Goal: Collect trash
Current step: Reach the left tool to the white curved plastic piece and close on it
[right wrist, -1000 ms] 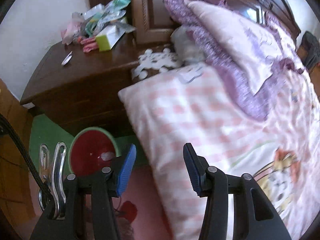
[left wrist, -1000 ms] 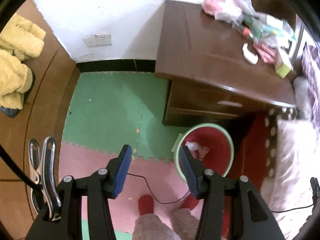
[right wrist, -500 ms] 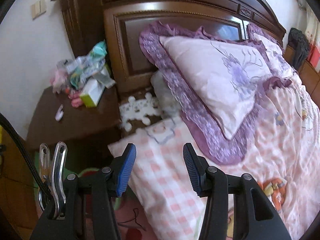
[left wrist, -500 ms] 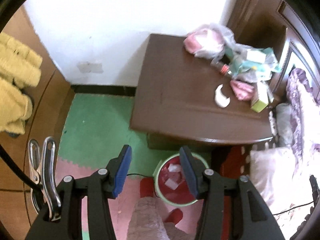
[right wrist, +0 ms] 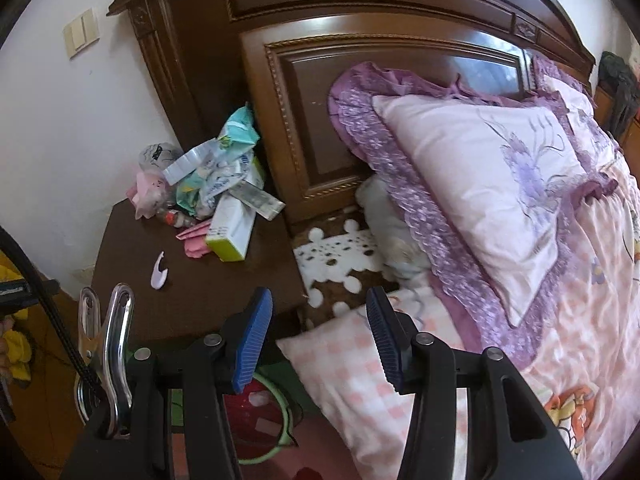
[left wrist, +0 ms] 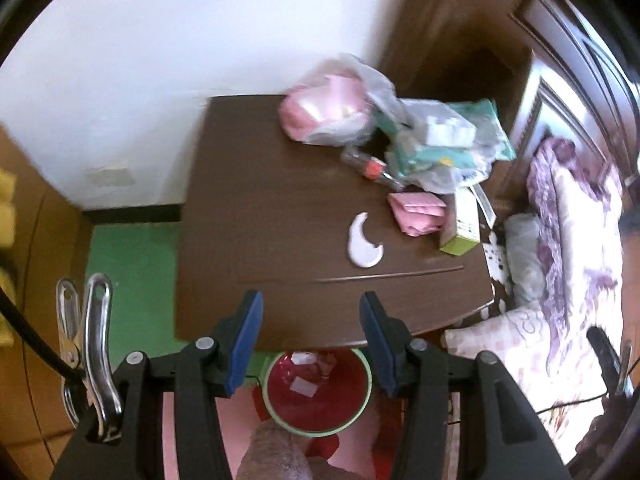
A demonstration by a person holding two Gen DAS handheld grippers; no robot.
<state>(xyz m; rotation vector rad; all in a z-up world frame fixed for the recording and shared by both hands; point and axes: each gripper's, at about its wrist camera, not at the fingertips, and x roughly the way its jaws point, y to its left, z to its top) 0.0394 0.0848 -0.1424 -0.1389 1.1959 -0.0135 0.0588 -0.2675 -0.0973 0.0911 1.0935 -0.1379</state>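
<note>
Trash [left wrist: 400, 148] sits heaped at the worktop's [left wrist: 260, 200] back corner by the headboard, a white crescent scrap [left wrist: 364, 240] lying apart, nearer us. Our left gripper [left wrist: 310, 344] and right gripper [right wrist: 318, 340] both hang with jaws open, gripping nothing. We judge the loose plastic bags risky: a pinch on one film could drag neighbours off the edge, missing the red bin [left wrist: 318, 392] below.

Landmark: dark brown wooden nightstand [left wrist: 256, 216]
Right of it: carved brown wooden headboard [right wrist: 400, 60], lilac frilled pillow [right wrist: 480, 184], pink checked quilt [right wrist: 344, 376]
Left of it: green foam floor mat [left wrist: 132, 280]
Behind it: white wall [left wrist: 160, 60]
</note>
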